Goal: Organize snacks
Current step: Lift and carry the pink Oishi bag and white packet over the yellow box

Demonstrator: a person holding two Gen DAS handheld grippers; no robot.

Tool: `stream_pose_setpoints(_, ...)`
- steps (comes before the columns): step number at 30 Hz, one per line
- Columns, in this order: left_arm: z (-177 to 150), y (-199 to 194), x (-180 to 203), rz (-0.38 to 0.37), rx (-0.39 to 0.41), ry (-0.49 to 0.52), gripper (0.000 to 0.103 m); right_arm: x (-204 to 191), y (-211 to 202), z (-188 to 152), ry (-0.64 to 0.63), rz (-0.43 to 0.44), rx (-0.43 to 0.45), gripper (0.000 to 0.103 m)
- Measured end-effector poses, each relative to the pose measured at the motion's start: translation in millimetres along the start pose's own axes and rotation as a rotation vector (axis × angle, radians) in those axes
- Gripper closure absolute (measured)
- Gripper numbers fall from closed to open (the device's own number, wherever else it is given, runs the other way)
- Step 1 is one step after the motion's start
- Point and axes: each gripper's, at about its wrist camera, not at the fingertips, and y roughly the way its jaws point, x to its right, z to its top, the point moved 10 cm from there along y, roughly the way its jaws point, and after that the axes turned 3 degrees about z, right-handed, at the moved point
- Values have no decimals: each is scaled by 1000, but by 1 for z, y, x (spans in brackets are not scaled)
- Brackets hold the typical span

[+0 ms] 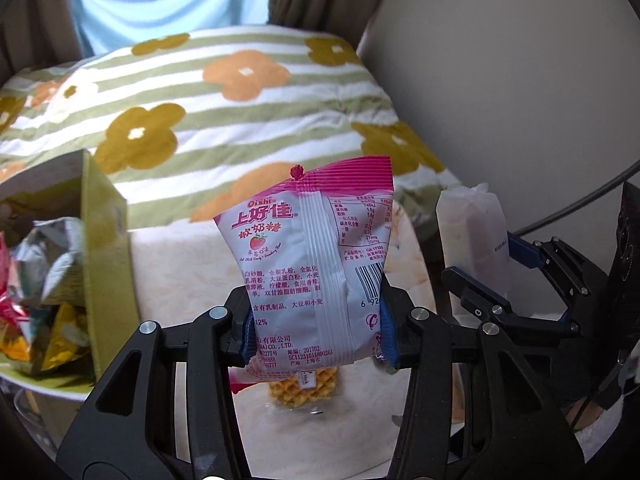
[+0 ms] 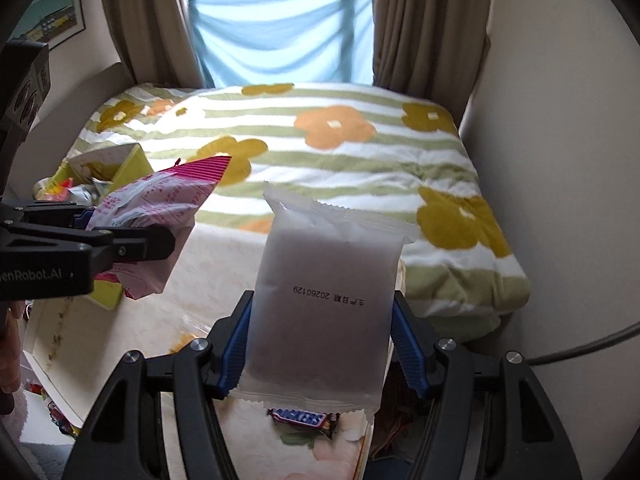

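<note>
Two grippers, two packets held above the table (image 2: 192, 256). Left gripper (image 1: 316, 320) has its fingers clamped on one pink candy bag (image 1: 308, 264), upright. Right gripper (image 2: 320, 344) squeezes one frosted white pouch (image 2: 324, 304), also upright. Below lie two loose snacks: one waffle pack (image 1: 304, 394) under the bag, one Snickers bar (image 2: 304, 420) under the pouch. One green box (image 1: 108, 240) at the left holds several wrappers, too jumbled to count. One flowered blanket (image 2: 320, 148) lies behind.

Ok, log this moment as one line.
left gripper: shut on pink candy packet | right gripper: shut on frosted white packet | both held above table | green box: open
</note>
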Motion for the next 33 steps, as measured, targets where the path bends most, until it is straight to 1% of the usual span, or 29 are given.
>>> stream_pose_setpoints(5,12,-54,-47,29,94,-38,60,-44,-23,35,-63,29,58,44)
stream_pose_setpoints(9,14,-89,-96,41,144,-69,60,-96,-28,60,-98,64,93,44)
stream_pose_setpoints(13,8,-111,-156,69,146,-100,60,-150,-21,80,-97,119,103,44)
stream_pose_setpoints(17,-1,-125,-229,118,143,-149,60,-210,-2,97,-107,195,91,44)
stream_pose_setpoints(20,-7,-128,-279,139,133,-187,60,-251,15,107,-128,222,81,43)
stream_pose_setpoints(23,-10,-123,-325,159,111,-207,60,-288,36,115,-144,238,62,44)
stream_pose_setpoints(26,-12,-111,-359,163,84,-215,60,-312,56,116,-140,243,38,43)
stream_pose_setpoints(29,-12,-99,-385,154,51,-214,60,-328,76,112,-117,237,-2,43)
stream_pose_setpoints(33,-6,-85,-398,144,28,-198,60,-334,96,102,-83,225,-59,43)
